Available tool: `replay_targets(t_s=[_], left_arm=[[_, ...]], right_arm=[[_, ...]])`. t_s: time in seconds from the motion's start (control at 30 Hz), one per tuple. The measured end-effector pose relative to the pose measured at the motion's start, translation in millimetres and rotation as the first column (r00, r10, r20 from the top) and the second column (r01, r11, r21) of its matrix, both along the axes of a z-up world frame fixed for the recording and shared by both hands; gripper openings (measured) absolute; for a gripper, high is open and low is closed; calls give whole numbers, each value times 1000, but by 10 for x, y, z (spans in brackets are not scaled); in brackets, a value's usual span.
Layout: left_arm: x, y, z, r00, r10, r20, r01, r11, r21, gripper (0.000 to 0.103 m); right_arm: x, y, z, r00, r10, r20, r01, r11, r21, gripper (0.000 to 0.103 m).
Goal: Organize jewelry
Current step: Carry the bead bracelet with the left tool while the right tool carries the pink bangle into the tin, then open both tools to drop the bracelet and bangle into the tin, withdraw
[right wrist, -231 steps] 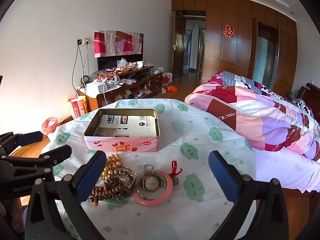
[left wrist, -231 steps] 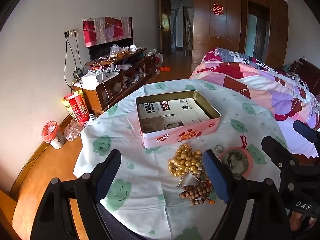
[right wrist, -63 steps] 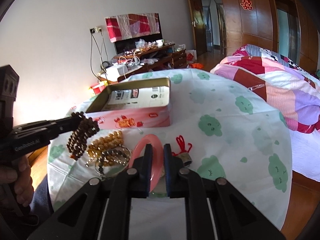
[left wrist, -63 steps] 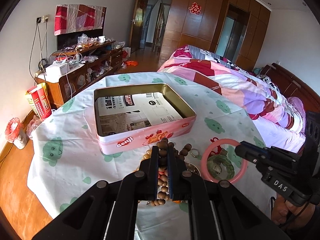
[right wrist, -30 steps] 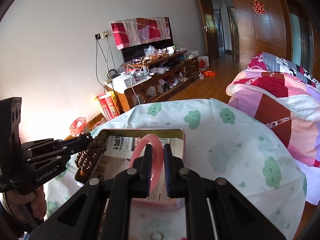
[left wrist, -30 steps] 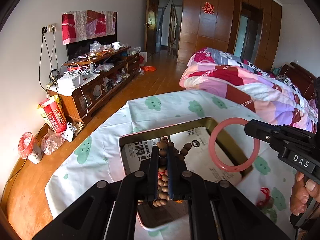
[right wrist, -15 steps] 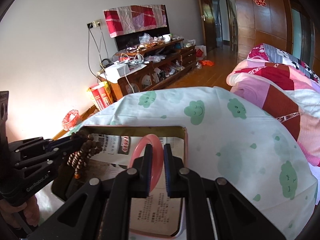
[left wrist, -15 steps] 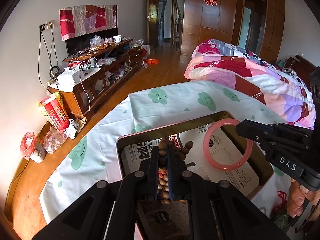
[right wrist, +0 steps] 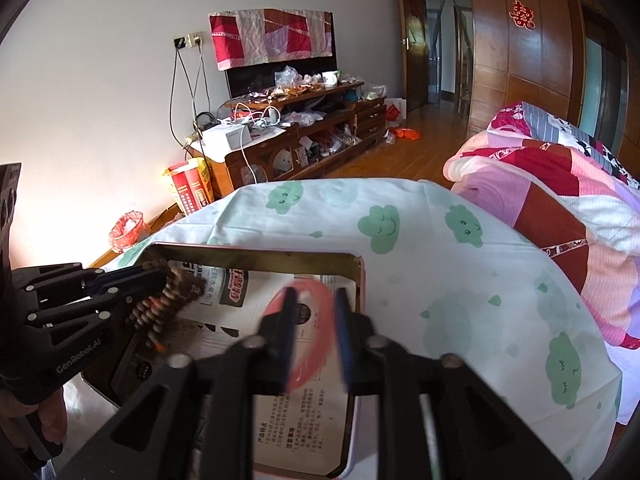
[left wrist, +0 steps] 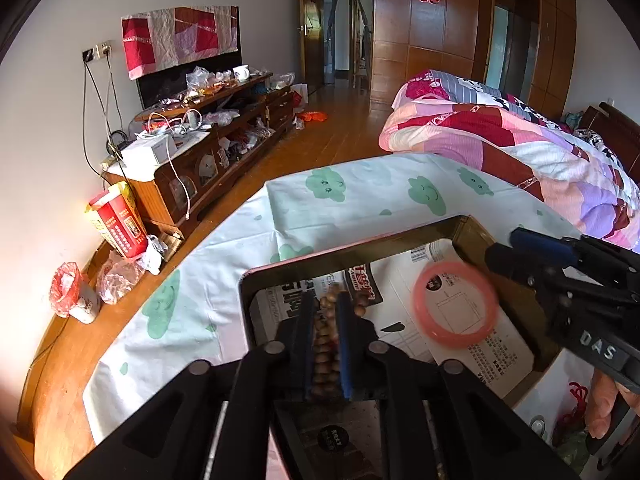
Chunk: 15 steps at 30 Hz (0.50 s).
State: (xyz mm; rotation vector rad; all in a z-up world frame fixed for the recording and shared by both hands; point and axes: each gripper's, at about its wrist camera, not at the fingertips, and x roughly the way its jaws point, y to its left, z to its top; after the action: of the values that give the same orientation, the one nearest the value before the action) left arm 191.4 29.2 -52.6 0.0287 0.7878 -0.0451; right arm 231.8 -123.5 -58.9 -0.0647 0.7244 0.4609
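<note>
Both grippers are positioned over the open tin [left wrist: 472,236], which stands on the bench [right wrist: 460,280] under a cloud-print cloth, and both are at the release step. The left gripper [left wrist: 324,344] has its fingers opening; the wooden bead bracelet [left wrist: 325,340] is between them and, in the right wrist view, hangs in a bunch from the finger tips over the left part of the tin, apparently clear of the paper lining [left wrist: 492,352], though whether it touches cannot be confirmed. The right gripper [right wrist: 314,332] likewise has its fingers opening; the pink bangle [right wrist: 316,344] sits between them, blurred, and from the left wrist view it appears free of the pads above the lining toward the tin's right side. Judgement: the step is sound if both pieces land inside the walls and apart from each other. Recommended practice is to finish parting the fingers fully before any withdrawal, as beads may catch on a pad and be dragged out. The bangle may roll or bounce on the paper; it needs to settle flat before the right gripper is lifted straight up. A red cord [left wrist: 576,394] and other small pieces remain on the bench beside the tin, so the task is judged partly complete.
</note>
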Motion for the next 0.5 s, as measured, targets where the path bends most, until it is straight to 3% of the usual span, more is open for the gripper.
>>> replay_targets(t_s=[0.1,0.13,0.3,0.5], left_arm=[[-42,16,37,999,22,24,-22,1000,12,57],[-60,26,51,999,27,38,-28,1000,13,62],[-89,58,78,999,36,41,-36,999,5,62],[-91,45,65,999,42,35,-42,999,4,62]], right_arm=[[-19,-37,15,1000,-9,8,9,1000,17,46],[-27,-47,23,1000,-12,11,12,1000,19,46],[-76,-109,73,999,-31,26,30,999,29,59],[-119,-135,96,999,-42,29,41,999,24,63]])
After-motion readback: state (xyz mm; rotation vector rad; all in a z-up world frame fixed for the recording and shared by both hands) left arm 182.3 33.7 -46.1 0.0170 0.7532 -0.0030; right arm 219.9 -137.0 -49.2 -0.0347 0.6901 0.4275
